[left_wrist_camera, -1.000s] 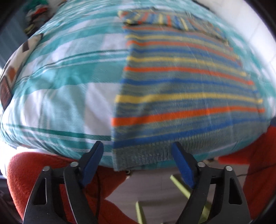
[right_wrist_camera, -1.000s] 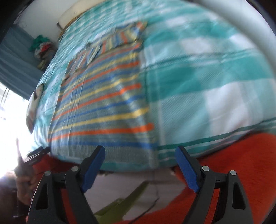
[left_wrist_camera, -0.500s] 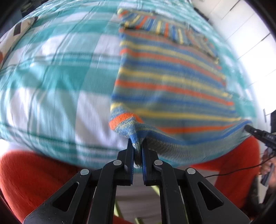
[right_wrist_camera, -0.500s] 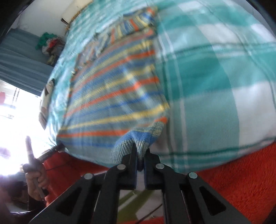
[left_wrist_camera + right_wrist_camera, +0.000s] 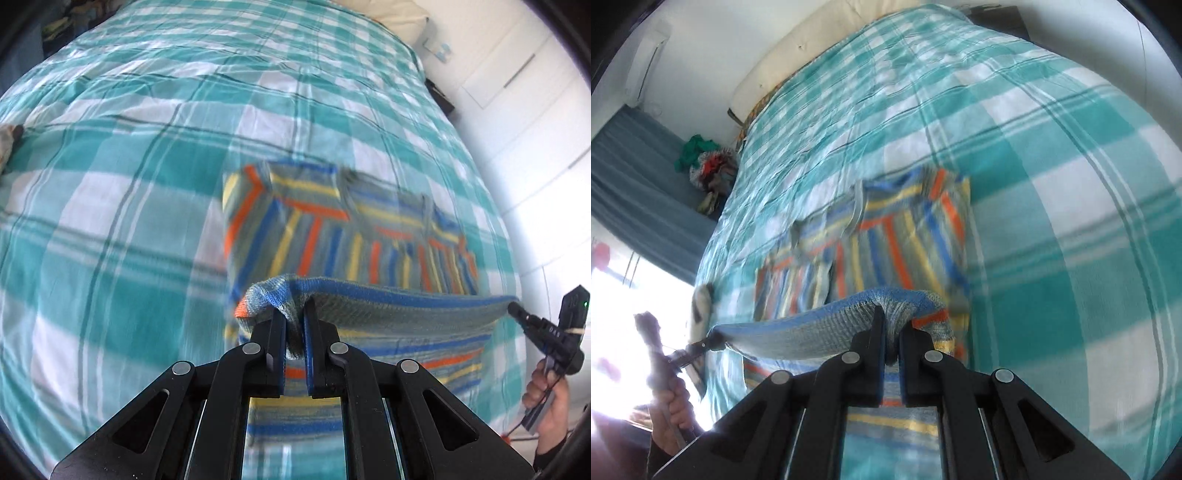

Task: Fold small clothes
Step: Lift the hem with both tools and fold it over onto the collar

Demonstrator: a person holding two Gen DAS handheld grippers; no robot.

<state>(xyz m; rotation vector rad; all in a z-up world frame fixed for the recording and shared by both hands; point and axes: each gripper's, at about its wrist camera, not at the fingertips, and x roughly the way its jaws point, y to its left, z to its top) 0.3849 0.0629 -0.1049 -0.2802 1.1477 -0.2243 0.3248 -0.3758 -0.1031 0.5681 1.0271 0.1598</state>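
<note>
Since a moment ago both my grippers have gone from gaping at the near hem to clamping it and carrying it up and forward over the bed. My left gripper (image 5: 294, 325) is clenched on one corner of the striped knit garment (image 5: 354, 240), a bunched wad of ribbed hem squeezed between its blue pads. My right gripper (image 5: 892, 328) pinches the opposite corner the same way, fabric puckering out above its jaws. Between the two, the hem stretches as a taut blue-edged band lifted off the bedding, while the rest of the garment lies flat beyond it, near the middle of the bed, its far part showing stripes running the other way. It all rests on the teal and white checked bedspread (image 5: 129, 184). In the right wrist view a heap of clothes (image 5: 709, 170) sits by the bed's far left side.
</note>
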